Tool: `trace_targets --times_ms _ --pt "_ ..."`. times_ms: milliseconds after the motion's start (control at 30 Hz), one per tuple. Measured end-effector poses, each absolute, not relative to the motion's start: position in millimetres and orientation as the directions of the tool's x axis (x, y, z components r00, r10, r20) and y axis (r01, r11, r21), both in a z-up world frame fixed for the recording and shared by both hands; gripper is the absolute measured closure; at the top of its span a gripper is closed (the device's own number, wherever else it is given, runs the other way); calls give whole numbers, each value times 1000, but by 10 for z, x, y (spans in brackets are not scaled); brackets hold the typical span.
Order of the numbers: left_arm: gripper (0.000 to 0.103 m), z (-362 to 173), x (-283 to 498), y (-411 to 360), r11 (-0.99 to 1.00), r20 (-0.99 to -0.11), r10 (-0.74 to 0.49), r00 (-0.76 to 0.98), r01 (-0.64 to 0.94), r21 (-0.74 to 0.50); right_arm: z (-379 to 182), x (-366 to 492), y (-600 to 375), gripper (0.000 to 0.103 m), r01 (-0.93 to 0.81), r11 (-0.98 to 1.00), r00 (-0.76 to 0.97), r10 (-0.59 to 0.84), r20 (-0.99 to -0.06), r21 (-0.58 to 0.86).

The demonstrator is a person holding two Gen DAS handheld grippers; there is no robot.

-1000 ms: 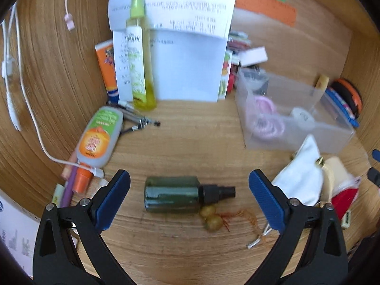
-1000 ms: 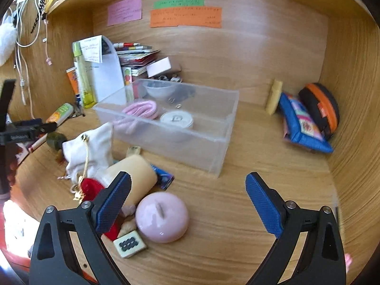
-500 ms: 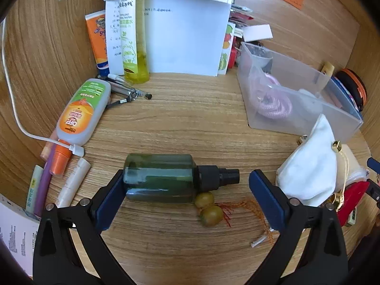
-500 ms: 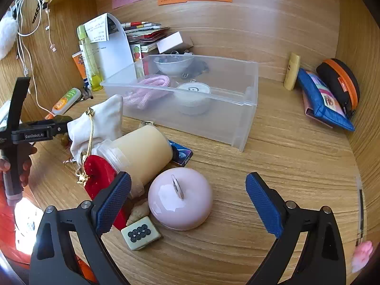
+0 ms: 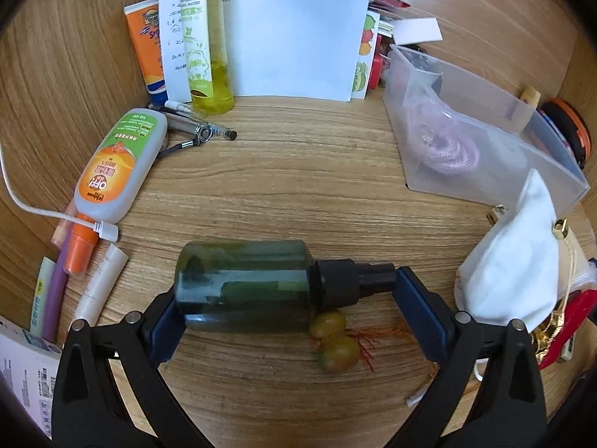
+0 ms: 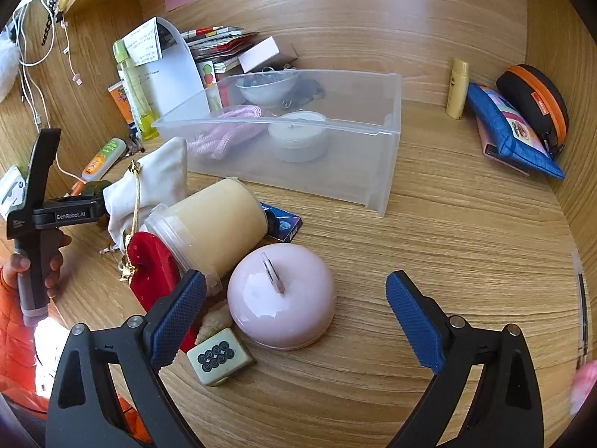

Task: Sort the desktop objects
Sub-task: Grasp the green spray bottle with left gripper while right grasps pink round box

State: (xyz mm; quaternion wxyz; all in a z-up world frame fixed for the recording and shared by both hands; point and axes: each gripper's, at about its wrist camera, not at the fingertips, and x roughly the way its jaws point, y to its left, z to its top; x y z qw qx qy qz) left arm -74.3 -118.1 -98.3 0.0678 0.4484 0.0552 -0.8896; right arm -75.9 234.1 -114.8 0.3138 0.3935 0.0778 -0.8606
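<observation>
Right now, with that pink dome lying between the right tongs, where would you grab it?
Across its low rim, tongs coming straight down. The pink dome is smooth and rounded, so pads higher up would likely slip off. The jar and tile crowd its left side, so slide it right first.

glossy translucent green plastic bottle (image 5: 244, 285) on matt grained wood desk (image 5: 298, 171), beside white cloth pouch (image 5: 516, 265).

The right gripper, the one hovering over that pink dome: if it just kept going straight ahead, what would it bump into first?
Probably the clear plastic bin. The right gripper is open, and the pink dome sits low toward its left finger, so it might clip that first; depth is hard to judge in the fisheye view.
</observation>
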Motion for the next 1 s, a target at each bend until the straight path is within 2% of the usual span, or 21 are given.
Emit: trace_targets --times_ms 167,333,500,600,633,767,1000 --pt "2 -1010 -762 -1135 -985 -808 -106 -579 173 4 -1206 -783 2303 8 609 -781 -464 -494 -736 140" --pt "2 -1009 -764 -1162 -981 -807 -113 -580 195 -3 -1240 -814 2371 9 587 -796 -466 -482 -742 148" --pt "2 -997 -759 -1189 -976 -802 -117 -585 218 -16 -1281 -860 2387 14 581 -798 -455 -482 -749 160" --pt "2 -984 -738 -1201 -975 -796 -111 -594 220 -28 -1343 -879 2302 27 599 -786 -434 -480 -762 153" --pt "7 -981 -730 -1204 -976 -793 -107 -599 216 -31 -1350 -870 2273 29 603 -786 -447 -473 -760 135" --pt "7 -986 -731 -1235 -977 -786 -104 -609 209 -33 -1371 -830 2206 41 626 -772 -445 -465 -765 105" --pt "7 -933 -672 -1246 -976 -751 -121 -649 215 -29 -1380 -893 2303 42 590 -794 -441 -471 -764 148"
